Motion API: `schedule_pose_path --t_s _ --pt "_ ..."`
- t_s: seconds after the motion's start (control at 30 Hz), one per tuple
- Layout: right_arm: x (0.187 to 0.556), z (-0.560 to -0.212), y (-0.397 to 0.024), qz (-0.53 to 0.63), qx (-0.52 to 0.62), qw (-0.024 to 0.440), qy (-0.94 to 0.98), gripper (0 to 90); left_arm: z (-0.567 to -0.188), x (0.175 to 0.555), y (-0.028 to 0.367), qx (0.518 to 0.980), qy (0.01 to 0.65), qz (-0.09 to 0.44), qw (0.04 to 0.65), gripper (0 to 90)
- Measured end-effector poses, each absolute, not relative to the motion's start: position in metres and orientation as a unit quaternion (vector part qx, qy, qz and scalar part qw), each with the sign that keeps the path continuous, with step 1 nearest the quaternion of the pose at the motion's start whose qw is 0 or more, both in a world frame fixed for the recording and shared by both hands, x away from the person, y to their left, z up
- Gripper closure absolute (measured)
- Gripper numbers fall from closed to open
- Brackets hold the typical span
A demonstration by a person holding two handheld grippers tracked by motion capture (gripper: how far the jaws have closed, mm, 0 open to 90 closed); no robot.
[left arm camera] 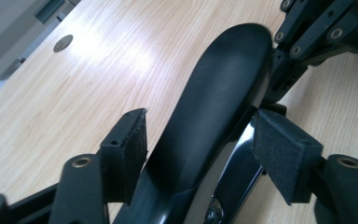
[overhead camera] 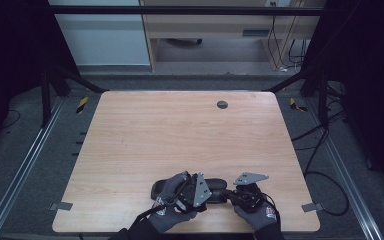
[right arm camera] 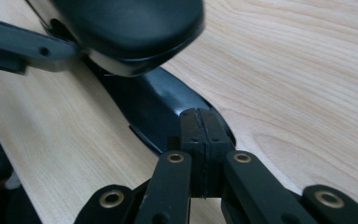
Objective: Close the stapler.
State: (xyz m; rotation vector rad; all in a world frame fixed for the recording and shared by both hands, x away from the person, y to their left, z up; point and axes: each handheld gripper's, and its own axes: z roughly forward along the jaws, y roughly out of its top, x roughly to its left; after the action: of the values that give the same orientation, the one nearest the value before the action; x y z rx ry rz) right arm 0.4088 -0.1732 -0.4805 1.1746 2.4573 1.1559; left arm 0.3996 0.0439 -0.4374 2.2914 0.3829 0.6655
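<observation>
A black stapler [overhead camera: 215, 184] lies near the table's front edge, between my two gloved hands. In the left gripper view my left gripper [left arm camera: 205, 140] straddles the stapler's curved top arm [left arm camera: 214, 107]. One pad sits close on each side, and a gap shows at the right pad [left arm camera: 279, 154], so this gripper is open. My right gripper [right arm camera: 200, 119] is shut, pads together, with its tip against the low end of the stapler's base [right arm camera: 154, 107]. The raised top arm [right arm camera: 130, 28] hangs above that base. From above, the left gripper [overhead camera: 207, 192] and the right gripper [overhead camera: 230, 194] point toward each other.
The wooden table [overhead camera: 180, 135] has a round cable hole [overhead camera: 222, 104] near its far edge. Small metal brackets [overhead camera: 60, 205] sit at the front corners. Rails and loose cables [overhead camera: 325, 180] run along the floor on both sides.
</observation>
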Motion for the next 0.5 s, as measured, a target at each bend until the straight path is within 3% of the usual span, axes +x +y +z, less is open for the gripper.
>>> schedule_pose_path --t_s 0.27,0.5 --pt "0.406 -0.464 -0.186 0.428 0.417 0.137 0.790 90.0 -0.425 0.399 0.067 0.875 0.170 0.249 0.379 32.6" --pt "0.400 -0.435 -0.190 0.480 0.407 0.164 0.760 90.0 -0.413 0.401 0.111 0.846 0.233 0.253 0.408 32.5"
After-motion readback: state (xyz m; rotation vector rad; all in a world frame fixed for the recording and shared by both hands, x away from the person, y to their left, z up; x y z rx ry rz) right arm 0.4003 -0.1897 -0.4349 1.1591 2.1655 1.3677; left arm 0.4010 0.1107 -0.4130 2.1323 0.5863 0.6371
